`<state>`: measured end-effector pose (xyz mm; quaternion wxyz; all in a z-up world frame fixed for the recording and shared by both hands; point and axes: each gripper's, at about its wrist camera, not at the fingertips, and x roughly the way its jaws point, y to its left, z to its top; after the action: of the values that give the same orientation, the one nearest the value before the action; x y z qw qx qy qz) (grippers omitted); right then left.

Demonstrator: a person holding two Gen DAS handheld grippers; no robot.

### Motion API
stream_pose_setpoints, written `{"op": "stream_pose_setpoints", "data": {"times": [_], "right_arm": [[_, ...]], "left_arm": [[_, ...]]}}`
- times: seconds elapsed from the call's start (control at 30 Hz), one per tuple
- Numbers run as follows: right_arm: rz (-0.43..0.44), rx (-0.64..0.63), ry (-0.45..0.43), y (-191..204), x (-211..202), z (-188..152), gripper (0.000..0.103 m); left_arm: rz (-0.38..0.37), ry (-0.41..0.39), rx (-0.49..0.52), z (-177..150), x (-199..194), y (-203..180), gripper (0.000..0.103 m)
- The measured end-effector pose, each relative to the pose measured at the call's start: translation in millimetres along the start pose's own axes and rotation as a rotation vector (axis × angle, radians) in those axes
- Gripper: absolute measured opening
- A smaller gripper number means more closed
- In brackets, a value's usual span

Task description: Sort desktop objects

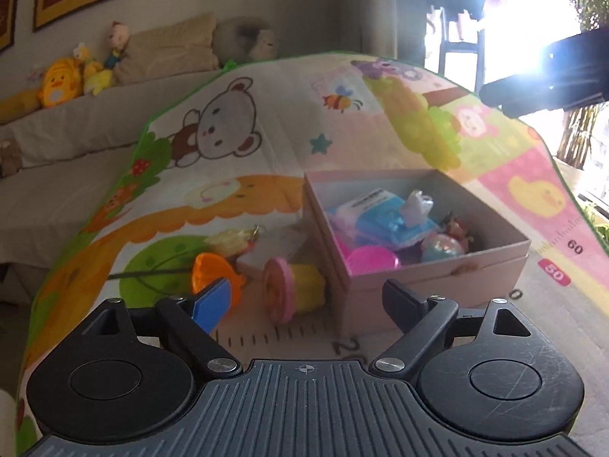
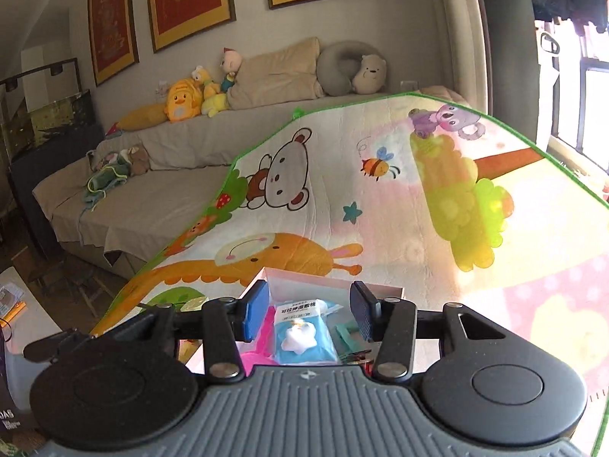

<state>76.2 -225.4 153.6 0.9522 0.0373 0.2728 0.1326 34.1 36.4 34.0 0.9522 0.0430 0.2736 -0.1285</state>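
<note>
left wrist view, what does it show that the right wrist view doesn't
Only the left wrist view shows the loose toys beside the box: an orange toy and a pink-and-yellow toy, plus the open left gripper. Only the right wrist view shows the open right gripper above the box. Both show the box, the blue packet and the mat.

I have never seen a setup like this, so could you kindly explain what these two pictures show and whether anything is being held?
No robot here: a person holds a two-finger gripper in each hand, each carrying a forward-looking fisheye camera. The left view shows the left gripper open and empty above a cartoon play mat. Beside the pink box of small toys lie an orange toy and a pink-and-yellow toy. The right view shows the right gripper open over the box, above a blue packet. Nothing is held.
</note>
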Motion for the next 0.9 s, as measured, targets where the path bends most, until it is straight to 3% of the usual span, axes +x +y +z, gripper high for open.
{"op": "stream_pose_setpoints", "data": {"times": [0.13, 0.37, 0.47, 0.6, 0.7, 0.9], "right_arm": [[0.08, -0.014, 0.12, 36, 39, 1, 0.048], [0.164, -0.13, 0.308, 128, 122, -5, 0.048], [0.136, -0.244, 0.369, 160, 148, -18, 0.05], [0.023, -0.409, 0.373, 181, 172, -38, 0.049], [-0.022, -0.403, 0.419, 175, 186, -41, 0.039], [0.014, -0.366, 0.491, 181, 175, -49, 0.038]], "left_arm": [[0.076, 0.058, 0.009, -28, 0, 10, 0.097], [0.085, 0.038, 0.035, -45, -12, 21, 0.101], [0.067, 0.028, 0.015, -48, -13, 24, 0.102], [0.055, 0.007, -0.032, -49, -18, 31, 0.102], [0.04, -0.004, -0.038, -51, -22, 33, 0.102], [0.022, -0.027, -0.038, -53, -27, 33, 0.102]]}}
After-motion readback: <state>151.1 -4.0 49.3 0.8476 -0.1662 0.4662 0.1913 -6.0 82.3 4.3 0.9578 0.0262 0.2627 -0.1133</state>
